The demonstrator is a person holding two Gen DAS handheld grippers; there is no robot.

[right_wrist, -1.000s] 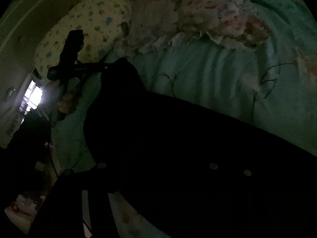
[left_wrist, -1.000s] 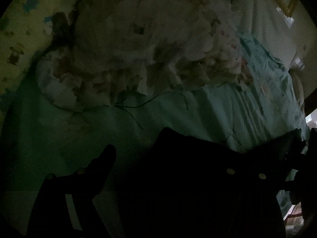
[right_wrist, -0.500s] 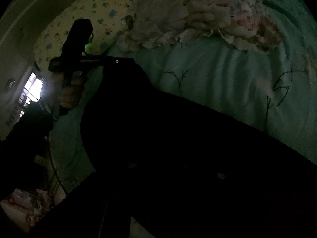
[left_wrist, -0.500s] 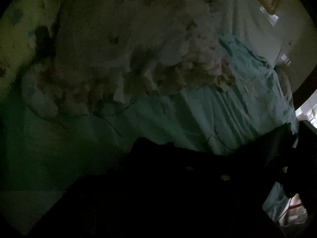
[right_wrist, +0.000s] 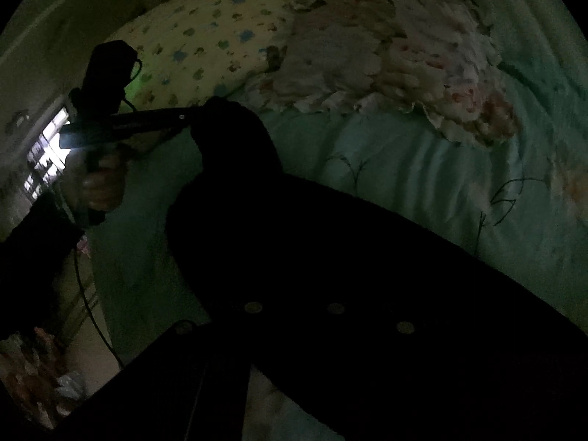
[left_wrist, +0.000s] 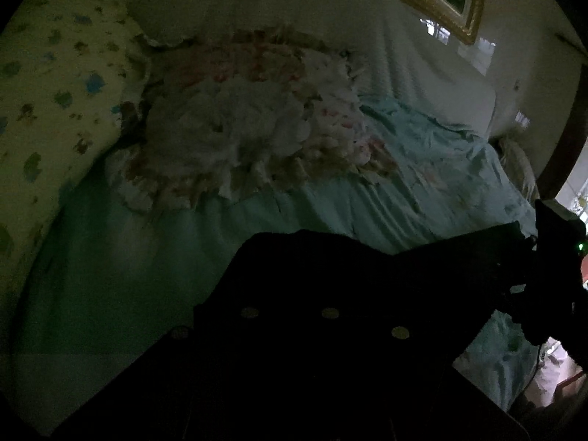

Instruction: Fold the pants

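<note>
The room is very dim. Black pants hang stretched between my two grippers above a teal bedsheet. In the right wrist view the pants fill the lower frame, and my left gripper is shut on their far corner at upper left. In the left wrist view my right gripper is shut on the other corner at right. The cloth covers each camera's own fingers.
A ruffled floral pillow and a yellow patterned pillow lie at the head of the bed. A gold picture frame hangs on the wall. The bed's edge and floor clutter show at lower left of the right wrist view.
Both grippers have lifted the pants higher off the sheet. The cloth has been pulled taut between them, and now covers the left gripper's finger that showed before.
</note>
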